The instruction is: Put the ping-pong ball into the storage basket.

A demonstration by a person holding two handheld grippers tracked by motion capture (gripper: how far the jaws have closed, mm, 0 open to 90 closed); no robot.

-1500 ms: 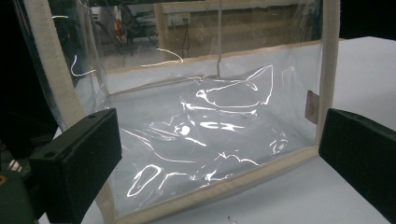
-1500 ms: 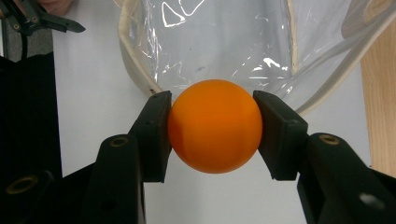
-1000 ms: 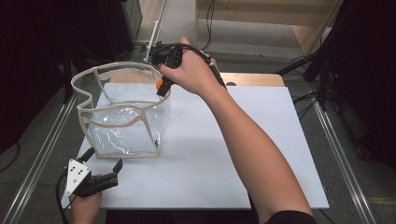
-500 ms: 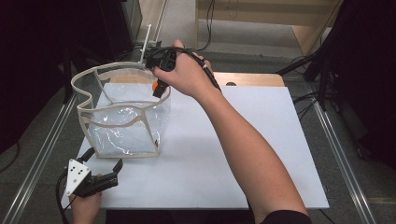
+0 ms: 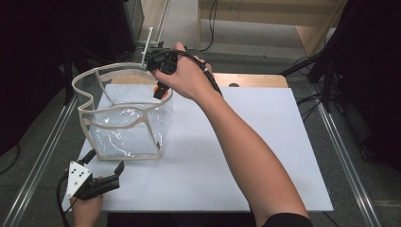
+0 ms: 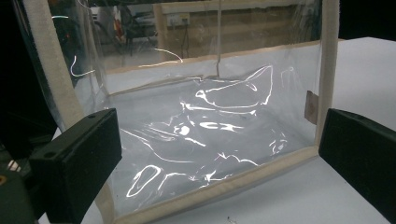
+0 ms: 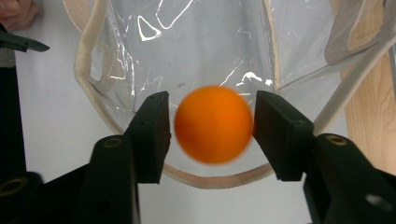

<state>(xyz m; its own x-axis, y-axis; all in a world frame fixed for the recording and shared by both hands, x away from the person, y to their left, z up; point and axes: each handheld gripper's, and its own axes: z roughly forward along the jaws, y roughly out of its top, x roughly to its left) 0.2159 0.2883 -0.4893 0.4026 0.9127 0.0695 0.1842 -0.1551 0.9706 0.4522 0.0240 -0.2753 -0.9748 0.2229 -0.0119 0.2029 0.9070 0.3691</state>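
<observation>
The right gripper points down over the far rim of a clear plastic bag with cream edging, which stands open on the white table. Between its jaws sits an orange ball, blurred; there is a thin gap on the left jaw's side, so I cannot tell whether the jaws pinch it or have let go. Directly below the ball lies the bag's open mouth. The left gripper rests near the table's near edge, jaws spread wide, just short of the bag's near side, which it faces.
</observation>
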